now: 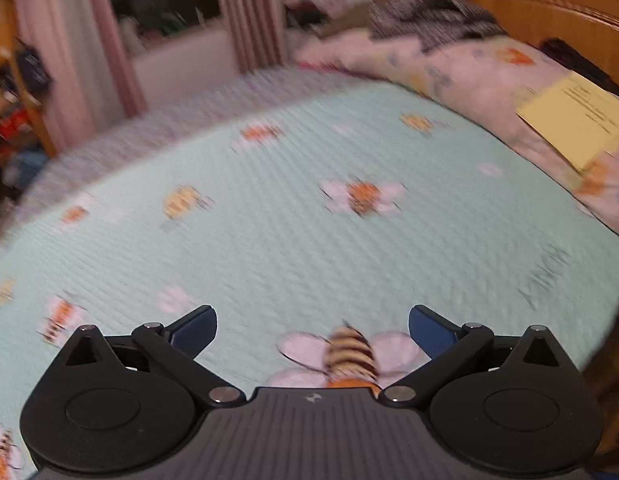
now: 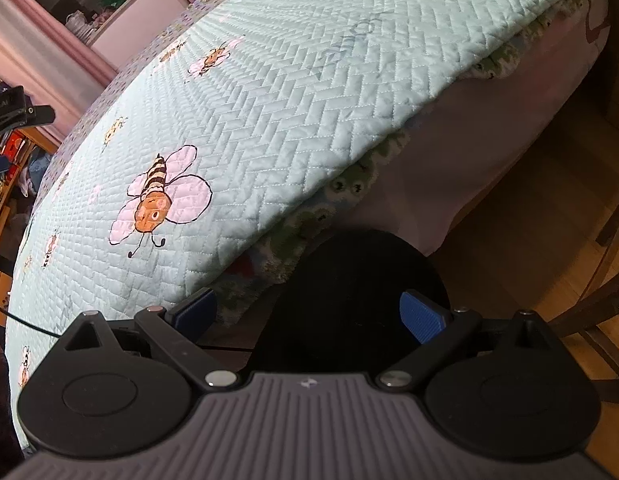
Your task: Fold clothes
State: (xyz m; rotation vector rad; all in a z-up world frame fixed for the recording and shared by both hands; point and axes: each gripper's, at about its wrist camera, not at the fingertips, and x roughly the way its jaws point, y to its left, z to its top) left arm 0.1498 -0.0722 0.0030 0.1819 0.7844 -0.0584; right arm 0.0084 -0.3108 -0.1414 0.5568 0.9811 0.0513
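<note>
Both the left gripper and right gripper hang with jaws released and empty over the bee-print quilt, where no soft, limp garment lies to pinch by its hem.

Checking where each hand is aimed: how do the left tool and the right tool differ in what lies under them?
The left tool hangs over the mint-green quilted bee-print bedspread; the right tool sits past that bedspread's edge, over a black rounded object and the wooden floor. The left view is blurred, the right sharp. Both stand open, holding nothing.
</note>
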